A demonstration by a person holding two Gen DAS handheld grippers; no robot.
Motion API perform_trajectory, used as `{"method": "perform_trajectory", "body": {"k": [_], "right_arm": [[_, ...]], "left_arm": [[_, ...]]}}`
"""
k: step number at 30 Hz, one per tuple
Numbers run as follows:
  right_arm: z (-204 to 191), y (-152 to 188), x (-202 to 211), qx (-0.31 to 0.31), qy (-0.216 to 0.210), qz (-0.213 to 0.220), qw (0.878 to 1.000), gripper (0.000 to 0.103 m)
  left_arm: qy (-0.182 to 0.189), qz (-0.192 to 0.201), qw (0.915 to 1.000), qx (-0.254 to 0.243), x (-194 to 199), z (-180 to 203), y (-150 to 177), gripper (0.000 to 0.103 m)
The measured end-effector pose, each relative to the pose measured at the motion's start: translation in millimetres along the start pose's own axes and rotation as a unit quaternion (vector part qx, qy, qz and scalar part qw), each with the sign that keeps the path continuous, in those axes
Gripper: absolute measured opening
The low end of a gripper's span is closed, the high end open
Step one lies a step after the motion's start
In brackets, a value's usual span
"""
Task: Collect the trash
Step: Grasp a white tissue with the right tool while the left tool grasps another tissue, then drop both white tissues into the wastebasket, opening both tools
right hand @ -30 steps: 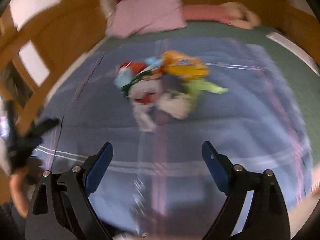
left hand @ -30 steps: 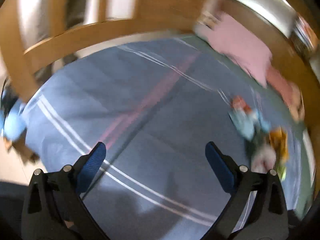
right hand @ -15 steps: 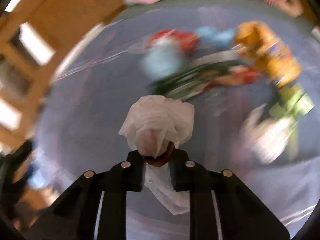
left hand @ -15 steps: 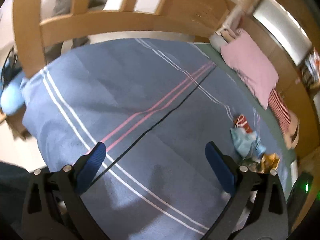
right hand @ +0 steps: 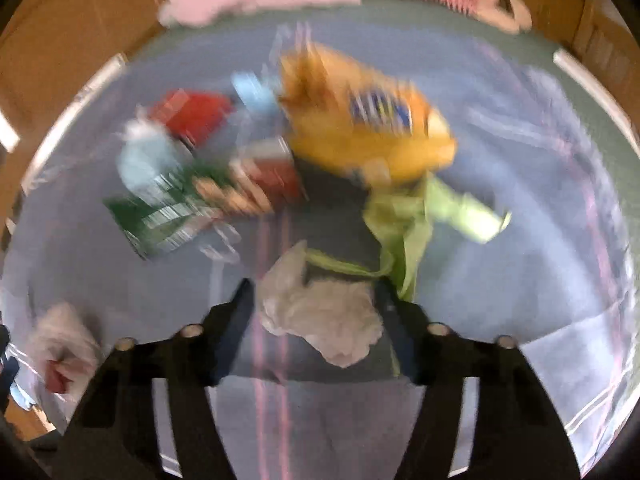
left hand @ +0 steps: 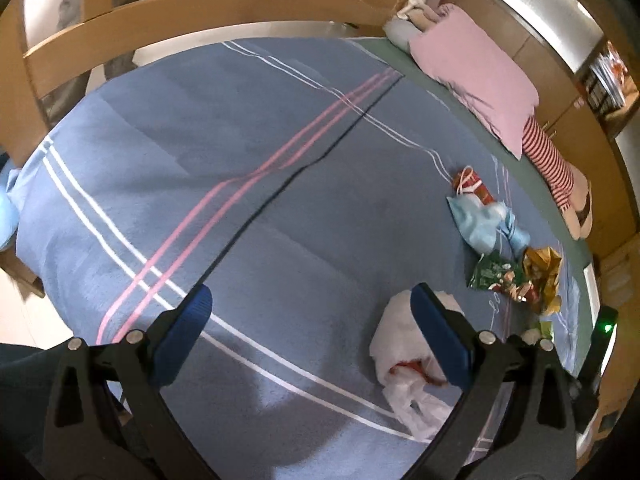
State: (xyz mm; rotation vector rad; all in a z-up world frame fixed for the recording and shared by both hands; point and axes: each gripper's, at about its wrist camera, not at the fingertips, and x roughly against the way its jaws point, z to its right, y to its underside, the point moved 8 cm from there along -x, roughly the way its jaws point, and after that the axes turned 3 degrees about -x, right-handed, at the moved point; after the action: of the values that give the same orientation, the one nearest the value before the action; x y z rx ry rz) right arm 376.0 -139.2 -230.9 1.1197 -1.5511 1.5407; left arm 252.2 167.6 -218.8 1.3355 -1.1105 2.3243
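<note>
White crumpled tissue wad (right hand: pixel 320 316) lies on the blue striped bedspread (left hand: pixel 248 208) between the jaws of the right gripper (right hand: pixel 316 300), which are opening. Just beyond the wad sit an orange snack bag (right hand: pixel 368 128), a green wrapper (right hand: pixel 160 216) and a lime plastic scrap (right hand: pixel 420 216). The left gripper (left hand: pixel 312 320) hangs spread and empty. A pink pillow (left hand: pixel 480 76) lies far beyond, by the wooden bed frame (left hand: pixel 160 24).

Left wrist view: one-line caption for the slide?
Open left gripper hangs over a blue striped blanket, a white plastic bag by its right finger, snack wrappers beyond.
</note>
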Motion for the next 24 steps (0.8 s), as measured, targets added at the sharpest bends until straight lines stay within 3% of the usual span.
{"method": "perform_trajectory", "body": {"k": [2, 3, 9, 13, 15, 18, 22, 24], "right_arm": [[0.8, 10.1, 15.7, -0.009, -0.038, 0.002, 0.999, 0.027], [4.5, 15.3, 22.9, -0.016, -0.056, 0.003, 0.998, 0.024], [2.8, 37.6, 79.1, -0.021, -0.130, 0.027, 0.991, 0.024], [4.7, 49.1, 101.2, -0.030, -0.122, 0.024, 0.992, 0.024], [3.2, 55.6, 112.9, -0.032, -0.114, 0.028, 0.993, 0.024], [-0.6, 69.0, 121.9, -0.037, -0.118, 0.029, 0.992, 0.024], [-1.9, 97.1, 123.2, -0.062, -0.136, 0.018, 0.989, 0.024], [-4.2, 110.0, 121.6, -0.074, -0.136, 0.012, 0.988, 0.024]], "left_arm": [[0.007, -0.006, 0.9999, 0.006, -2.3, 1.0, 0.7, 0.099], [0.010, -0.009, 0.9999, 0.010, -3.9, 1.4, 0.5, 0.099], [0.025, -0.012, 0.9993, 0.024, -6.6, 4.9, 1.5, 0.099], [0.054, -0.018, 0.9982, 0.016, -8.1, 16.2, 4.6, 0.099], [0.079, -0.030, 0.9962, -0.021, -11.2, 36.9, 10.8, 0.099], [0.063, -0.032, 0.9910, -0.114, -12.4, 66.6, 22.9, 0.099], [-0.004, 0.000, 0.9759, -0.218, -14.2, 89.0, 33.6, 0.099], [-0.042, 0.010, 0.9618, -0.270, -26.7, 100.8, 38.4, 0.098]]}}
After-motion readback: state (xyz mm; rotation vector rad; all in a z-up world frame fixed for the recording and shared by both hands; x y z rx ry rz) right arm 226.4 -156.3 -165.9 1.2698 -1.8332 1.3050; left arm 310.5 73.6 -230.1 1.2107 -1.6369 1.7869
